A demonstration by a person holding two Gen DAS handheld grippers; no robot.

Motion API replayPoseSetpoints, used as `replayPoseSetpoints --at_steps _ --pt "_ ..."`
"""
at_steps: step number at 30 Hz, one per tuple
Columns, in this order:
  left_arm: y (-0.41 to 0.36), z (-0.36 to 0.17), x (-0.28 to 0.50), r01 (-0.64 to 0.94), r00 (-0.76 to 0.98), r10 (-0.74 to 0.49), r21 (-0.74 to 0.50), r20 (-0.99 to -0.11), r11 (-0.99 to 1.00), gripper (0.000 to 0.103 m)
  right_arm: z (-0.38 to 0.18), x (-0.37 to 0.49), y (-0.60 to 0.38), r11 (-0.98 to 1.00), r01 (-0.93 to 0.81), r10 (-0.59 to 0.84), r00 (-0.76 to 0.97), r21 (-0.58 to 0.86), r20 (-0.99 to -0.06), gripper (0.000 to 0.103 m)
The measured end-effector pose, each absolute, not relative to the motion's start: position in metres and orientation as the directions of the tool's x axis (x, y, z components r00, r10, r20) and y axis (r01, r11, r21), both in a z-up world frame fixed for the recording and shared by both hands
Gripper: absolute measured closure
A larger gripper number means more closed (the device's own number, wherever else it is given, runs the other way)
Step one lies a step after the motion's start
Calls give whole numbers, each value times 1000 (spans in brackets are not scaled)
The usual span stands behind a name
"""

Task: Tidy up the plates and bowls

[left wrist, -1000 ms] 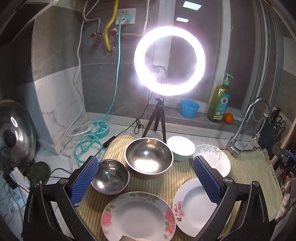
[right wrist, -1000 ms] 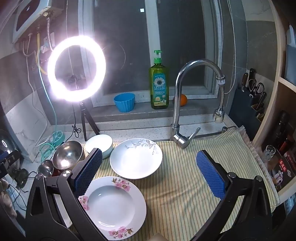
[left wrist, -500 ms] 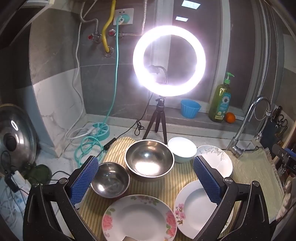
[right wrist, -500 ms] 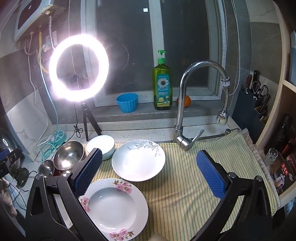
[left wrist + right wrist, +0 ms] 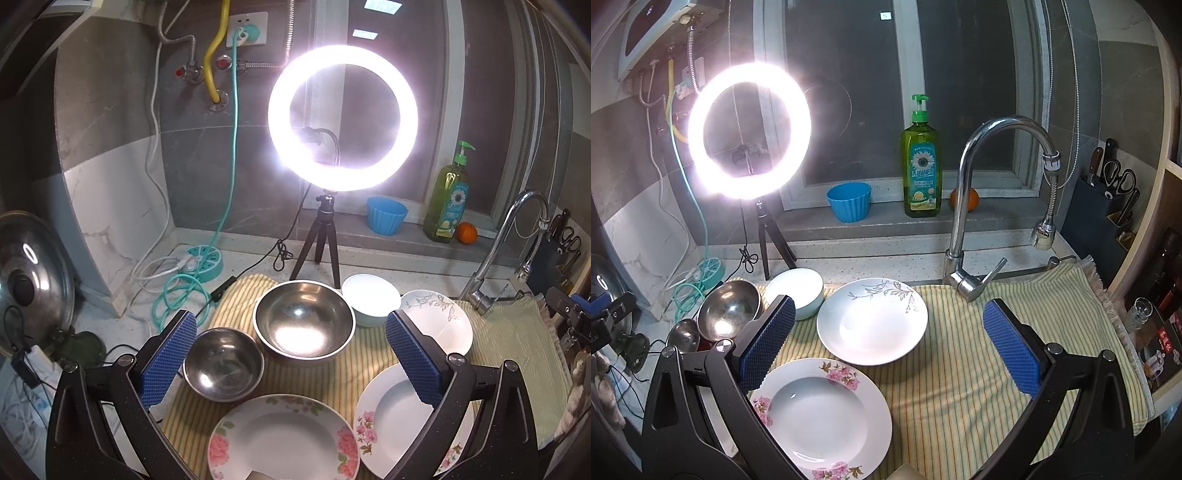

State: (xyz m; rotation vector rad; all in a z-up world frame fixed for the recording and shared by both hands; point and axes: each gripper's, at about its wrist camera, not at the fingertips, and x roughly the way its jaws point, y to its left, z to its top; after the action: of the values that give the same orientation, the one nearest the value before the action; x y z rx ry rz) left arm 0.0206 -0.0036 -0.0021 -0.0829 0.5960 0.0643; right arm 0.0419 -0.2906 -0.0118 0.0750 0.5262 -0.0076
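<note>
On a striped cloth (image 5: 369, 362) lie a small steel bowl (image 5: 223, 363), a large steel bowl (image 5: 303, 323), a white bowl (image 5: 371, 302), a leaf-patterned plate (image 5: 439, 321) and two pink-flowered plates (image 5: 282, 439) (image 5: 391, 413). My left gripper (image 5: 290, 325) hangs open above the steel bowls and holds nothing. In the right wrist view my right gripper (image 5: 890, 308) is open and empty above the leaf-patterned plate (image 5: 871, 321) and a pink-flowered plate (image 5: 820, 413). The white bowl (image 5: 794, 291) and large steel bowl (image 5: 727, 310) sit to its left.
A lit ring light (image 5: 341, 118) on a small tripod (image 5: 321, 243) stands behind the bowls. The faucet (image 5: 964, 206) rises at the cloth's far edge. A soap bottle (image 5: 921, 166), blue cup (image 5: 849, 201) and orange (image 5: 964, 199) sit on the sill. Cables (image 5: 177, 291) and a pot lid (image 5: 29, 269) lie left.
Both views have drifted only slightly; the right view has turned a little to the left. The dishes have not moved and both grippers stay open.
</note>
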Motion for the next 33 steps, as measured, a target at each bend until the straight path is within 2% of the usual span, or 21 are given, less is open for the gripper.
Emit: replayPoseSetpoints --at_steps 33 --pt "-6 -3 20 -75 827 29 -59 -562 995 1 -22 42 -291 996 27 22 844 84 -536 0"
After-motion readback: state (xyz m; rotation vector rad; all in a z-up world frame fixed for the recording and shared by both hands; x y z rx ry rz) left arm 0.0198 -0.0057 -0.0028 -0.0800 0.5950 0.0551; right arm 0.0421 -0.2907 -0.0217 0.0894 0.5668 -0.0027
